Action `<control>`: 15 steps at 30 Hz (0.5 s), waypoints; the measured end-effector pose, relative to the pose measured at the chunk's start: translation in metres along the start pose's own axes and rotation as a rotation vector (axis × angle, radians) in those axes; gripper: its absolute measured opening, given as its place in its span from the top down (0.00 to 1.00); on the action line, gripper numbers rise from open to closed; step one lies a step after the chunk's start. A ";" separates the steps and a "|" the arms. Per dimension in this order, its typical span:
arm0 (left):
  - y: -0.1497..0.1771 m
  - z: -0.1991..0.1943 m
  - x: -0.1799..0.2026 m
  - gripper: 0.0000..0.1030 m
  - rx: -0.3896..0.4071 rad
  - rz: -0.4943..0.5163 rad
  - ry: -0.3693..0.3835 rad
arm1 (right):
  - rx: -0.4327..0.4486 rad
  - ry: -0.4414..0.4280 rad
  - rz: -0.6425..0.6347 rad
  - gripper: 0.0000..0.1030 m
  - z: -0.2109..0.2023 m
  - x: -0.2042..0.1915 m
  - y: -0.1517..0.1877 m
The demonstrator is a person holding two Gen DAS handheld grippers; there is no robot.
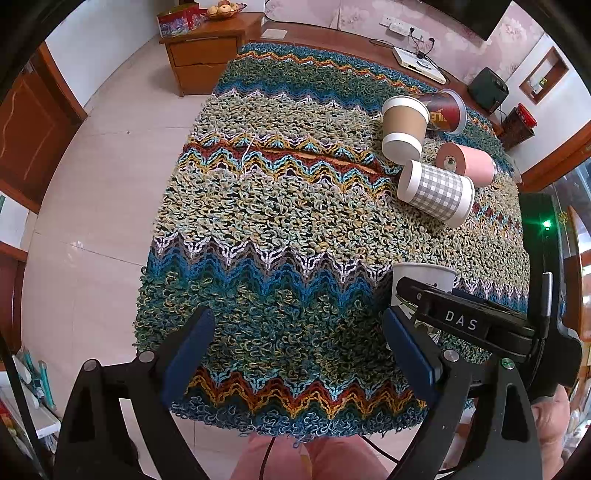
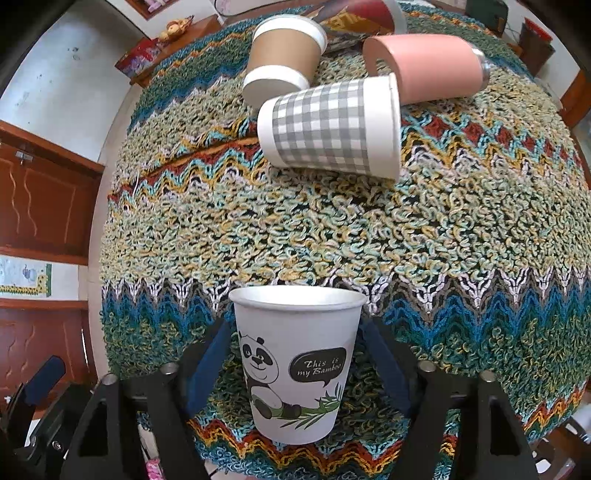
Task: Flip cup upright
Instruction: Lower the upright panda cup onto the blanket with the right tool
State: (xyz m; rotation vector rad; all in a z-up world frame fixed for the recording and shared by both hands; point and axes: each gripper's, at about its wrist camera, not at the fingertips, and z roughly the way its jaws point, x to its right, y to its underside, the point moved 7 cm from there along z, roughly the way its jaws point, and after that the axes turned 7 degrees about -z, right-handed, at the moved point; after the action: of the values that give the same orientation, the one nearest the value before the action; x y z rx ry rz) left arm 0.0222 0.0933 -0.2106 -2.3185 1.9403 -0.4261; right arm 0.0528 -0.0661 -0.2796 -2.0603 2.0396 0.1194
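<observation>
The white paper cup (image 2: pixel 297 363) carries a panda drawing and a dark speech bubble reading "This is my Bamboo". It stands upright, mouth up, on the shaggy zigzag-patterned cloth (image 2: pixel 332 236) that covers the surface, near the front edge. It sits between the two blue-padded fingers of the right hand-held gripper (image 2: pixel 295 365); the jaws are spread a little wider than the cup, one finger on each side, and whether the pads touch the paper cannot be told. In the left wrist view the same cup (image 1: pixel 424 277) shows partly behind the right tool's black body, which bears the letters "DAS" (image 1: pixel 461 320).

The left hand-held gripper (image 1: pixel 295 354) hovers over the cloth near the front edge with its jaws wide apart and nothing between them.

Farther back lie four other vessels on their sides, clustered together: a grey-checked cup (image 2: pixel 328 127), a brown cup with white bands (image 2: pixel 284 59), a pink tumbler (image 2: pixel 428 70), and a red printed cup (image 2: pixel 362 14) whose lettering is only partly legible.
</observation>
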 end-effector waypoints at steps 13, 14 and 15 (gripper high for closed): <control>0.008 -0.006 0.000 0.09 0.011 0.004 0.010 | -0.002 -0.061 0.006 0.36 -0.017 0.012 0.013; 0.008 -0.007 0.000 0.09 0.013 0.004 0.012 | 0.004 -0.064 0.009 0.36 -0.021 0.014 0.013; 0.009 -0.008 0.001 0.09 0.016 0.006 0.014 | 0.016 -0.063 0.012 0.36 -0.025 0.017 0.014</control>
State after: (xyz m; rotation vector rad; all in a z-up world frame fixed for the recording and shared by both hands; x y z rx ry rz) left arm 0.0116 0.0911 -0.2053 -2.3055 1.9421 -0.4575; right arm 0.0366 -0.0884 -0.2614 -2.0097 2.0093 0.1672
